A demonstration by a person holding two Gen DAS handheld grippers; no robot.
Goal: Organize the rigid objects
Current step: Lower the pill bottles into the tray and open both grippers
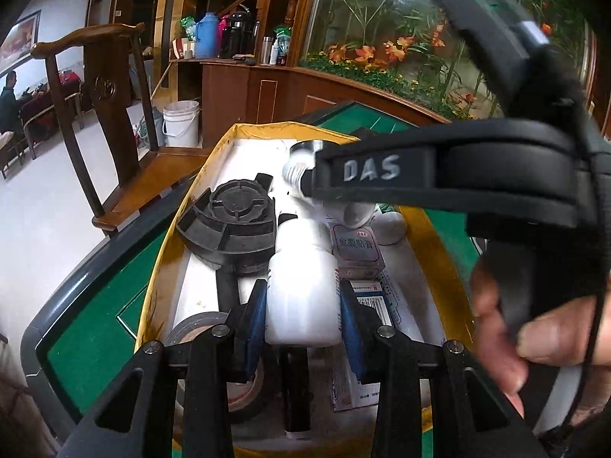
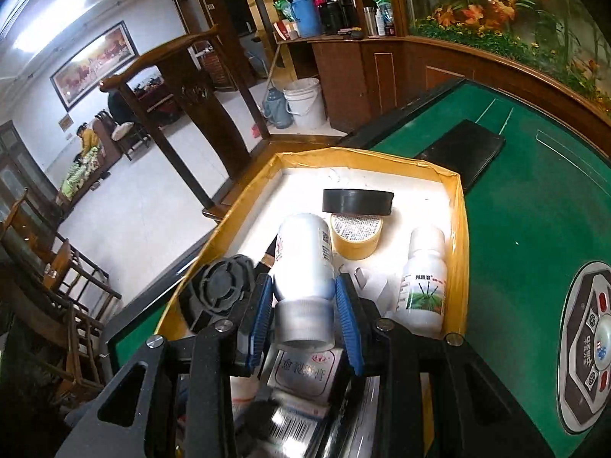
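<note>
Two bottles [image 1: 301, 290] [image 2: 303, 263] between tool pads

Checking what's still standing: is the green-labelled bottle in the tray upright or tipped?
Upright. In the right wrist view the green-labelled bottle stands on its base in the yellow-rimmed tray, cap on top.

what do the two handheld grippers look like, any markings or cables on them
Both grippers, left and right, have black angular frames with silver screws and ribbed blue pads. Seen from the left wrist, the right gripper's black body reads "DAS" in silver, shows a green light, and a thin black cable runs past the hand.
</note>
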